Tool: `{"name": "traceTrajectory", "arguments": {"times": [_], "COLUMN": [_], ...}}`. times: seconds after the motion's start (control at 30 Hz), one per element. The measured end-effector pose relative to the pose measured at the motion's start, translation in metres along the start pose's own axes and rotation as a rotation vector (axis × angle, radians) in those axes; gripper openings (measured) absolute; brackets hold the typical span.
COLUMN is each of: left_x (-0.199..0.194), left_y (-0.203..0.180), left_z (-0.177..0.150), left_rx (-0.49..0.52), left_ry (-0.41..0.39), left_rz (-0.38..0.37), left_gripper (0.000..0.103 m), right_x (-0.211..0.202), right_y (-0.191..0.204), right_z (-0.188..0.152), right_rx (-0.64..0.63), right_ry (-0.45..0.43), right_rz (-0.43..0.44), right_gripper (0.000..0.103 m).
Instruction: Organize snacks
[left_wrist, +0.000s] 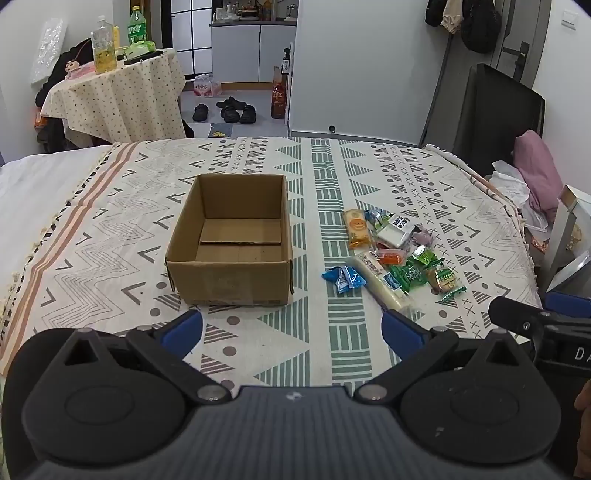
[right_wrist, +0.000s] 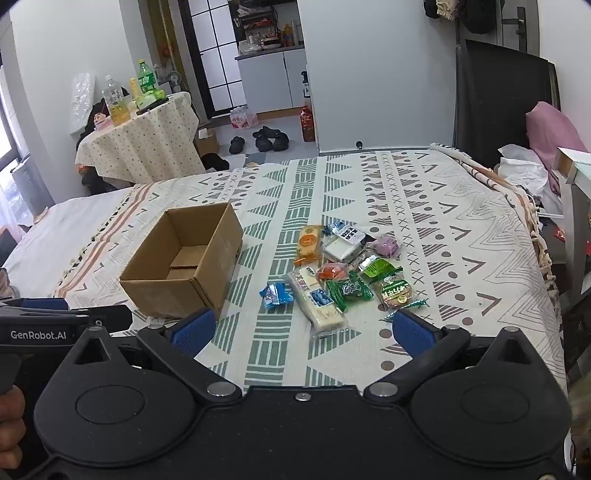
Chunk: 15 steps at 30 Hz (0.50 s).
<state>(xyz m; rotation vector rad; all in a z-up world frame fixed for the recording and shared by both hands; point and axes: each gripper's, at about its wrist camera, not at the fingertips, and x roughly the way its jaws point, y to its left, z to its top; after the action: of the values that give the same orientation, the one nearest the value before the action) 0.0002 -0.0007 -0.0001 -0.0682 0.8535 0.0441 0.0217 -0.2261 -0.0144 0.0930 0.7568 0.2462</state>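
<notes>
The left gripper stood open above the patterned bedspread, its blue-padded fingers spread wide and holding nothing. Just ahead of it sat an open cardboard box, upright, with only its folded bottom flaps showing inside. The right gripper was likewise open and unloaded, hovering over the cloth at the near edge of the snack pile. The long white snack bar lay nearest, between its spread fingers in the right wrist view. To the left of that bar lay a blue packet, apart from the box. Beyond were green packets, an orange-labelled cracker pack, a white block pack and a purple sweet, all clustered on the bedspread to the right of the box. A small cloth-covered table with bottles stood beyond the bed.
</notes>
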Motion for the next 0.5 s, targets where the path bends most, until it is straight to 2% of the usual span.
{"name": "traceTrajectory", "arguments": {"times": [0.5], "left_x": [-0.0051], "left_y": [0.0004], "left_z": [-0.0020], "left_rx": [-0.014], "left_ry": [-0.011], "left_rz": [-0.007], "left_gripper": [0.103], "right_x": [-0.0062], "right_y": [0.0058], "right_z": [0.0022], "right_rx": [-0.015], "right_ry": [-0.006], "right_rz": [0.008], "right_gripper": [0.103]}}
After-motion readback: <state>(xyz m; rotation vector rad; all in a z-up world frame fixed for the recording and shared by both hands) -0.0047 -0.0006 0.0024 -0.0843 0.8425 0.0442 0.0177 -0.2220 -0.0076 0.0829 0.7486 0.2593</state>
